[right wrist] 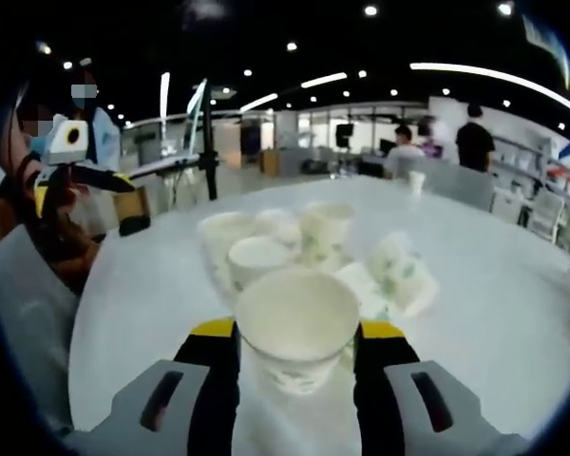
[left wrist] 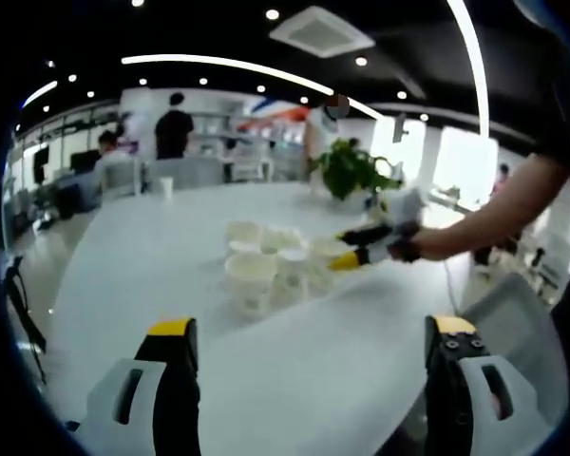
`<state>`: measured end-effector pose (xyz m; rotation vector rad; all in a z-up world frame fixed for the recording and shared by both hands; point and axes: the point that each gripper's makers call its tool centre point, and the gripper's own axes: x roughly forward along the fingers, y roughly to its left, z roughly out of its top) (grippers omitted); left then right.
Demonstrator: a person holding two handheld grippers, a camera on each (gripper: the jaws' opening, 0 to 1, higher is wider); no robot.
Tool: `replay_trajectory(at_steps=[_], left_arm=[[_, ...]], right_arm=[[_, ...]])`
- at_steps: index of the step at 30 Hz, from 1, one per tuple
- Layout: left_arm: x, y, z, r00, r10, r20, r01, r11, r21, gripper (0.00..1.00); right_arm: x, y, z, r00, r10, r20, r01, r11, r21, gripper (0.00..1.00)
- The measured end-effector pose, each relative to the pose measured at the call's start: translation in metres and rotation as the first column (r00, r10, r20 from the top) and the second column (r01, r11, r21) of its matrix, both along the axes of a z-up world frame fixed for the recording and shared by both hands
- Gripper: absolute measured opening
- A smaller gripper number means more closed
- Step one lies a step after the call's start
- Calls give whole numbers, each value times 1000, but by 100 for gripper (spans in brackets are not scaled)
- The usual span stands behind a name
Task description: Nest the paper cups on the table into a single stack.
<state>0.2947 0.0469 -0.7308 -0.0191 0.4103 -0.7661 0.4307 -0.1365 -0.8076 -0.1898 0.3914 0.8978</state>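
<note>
Closest to me in the right gripper view, my right gripper (right wrist: 297,356) has its jaws closed in on a paper cup (right wrist: 297,328), one jaw on each side of the wall just under the rim, mouth up and facing me. The main risk I see is right there: paper walls give, and if I squeeze harder the rim goes oval and it will not drop cleanly into another cup; if I ease off, it could slide out between the pads. In the left gripper view my left gripper (left wrist: 309,356) is spread wide with nothing in it, hanging over bare table (left wrist: 294,389) well short of the cups. Just beyond the held cup sits the cluster of cups (right wrist: 266,242) on the white table: a few upright and packed near each other, and one or two lying on their sides (right wrist: 404,275) to the right. Bringing my cup down off-centre could knock the upright ones over, and the tipped ones could roll away. Further off, one lone cup (right wrist: 416,181) stands near the far edge, easy to miss. Beyond that are people and a plant (left wrist: 350,169), too distant to interfere.
</note>
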Motion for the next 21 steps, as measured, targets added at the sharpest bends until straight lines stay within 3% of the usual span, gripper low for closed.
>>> replay_trajectory(at_steps=[15, 21], left_arm=[[-4, -3, 2, 1000, 3, 8, -3, 1000, -12, 98], [-7, -3, 1, 1000, 3, 10, -3, 1000, -18, 98]], right_arm=[[-20, -10, 18, 1000, -18, 11, 17, 998, 64, 41], [-40, 1, 27, 999, 30, 32, -34, 992, 120, 41]])
